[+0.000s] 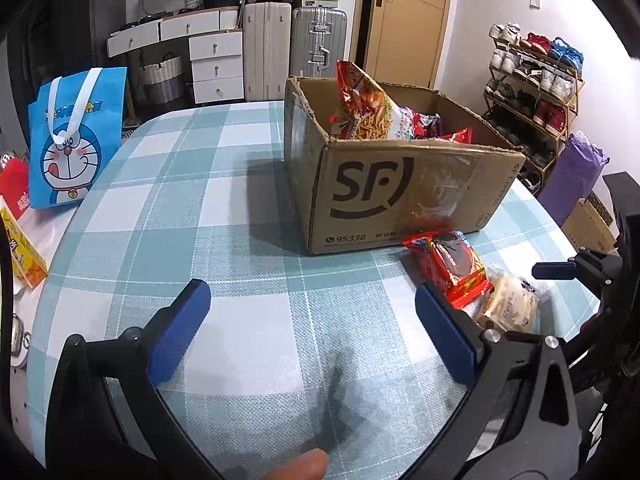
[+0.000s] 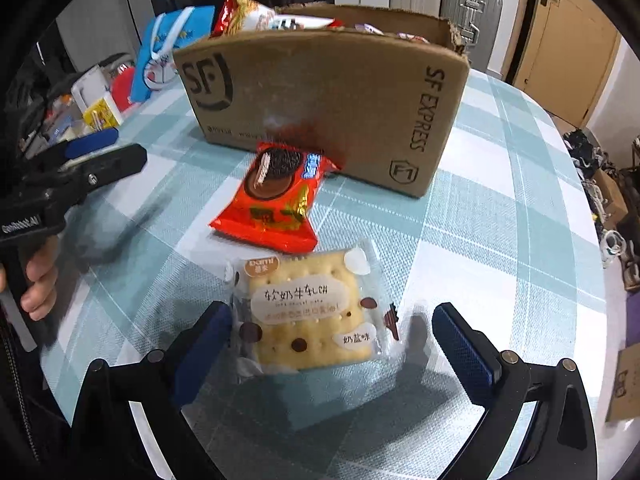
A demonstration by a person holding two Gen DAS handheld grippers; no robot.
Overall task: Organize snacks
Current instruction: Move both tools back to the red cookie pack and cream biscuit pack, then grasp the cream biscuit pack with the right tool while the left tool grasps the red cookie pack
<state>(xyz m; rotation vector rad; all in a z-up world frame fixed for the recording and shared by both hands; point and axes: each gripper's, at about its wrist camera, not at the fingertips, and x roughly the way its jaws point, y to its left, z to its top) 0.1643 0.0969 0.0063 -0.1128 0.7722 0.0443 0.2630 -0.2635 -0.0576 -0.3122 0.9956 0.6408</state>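
- Right wrist view: right gripper (image 2: pixel 332 344) jaws apart around cracker pack (image 2: pixel 312 312) on table (image 2: pixel 500 208).
- Red cookie pack (image 2: pixel 276 200) beside cardboard box (image 2: pixel 320 100).
- Left gripper (image 1: pixel 312 328) jaws apart, empty.

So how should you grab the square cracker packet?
Pinch the cracker packet across its left and right edges, coming in low from its near side. It lies flat, already between the open right hand-held gripper fingers, clear of the red cookie packet.
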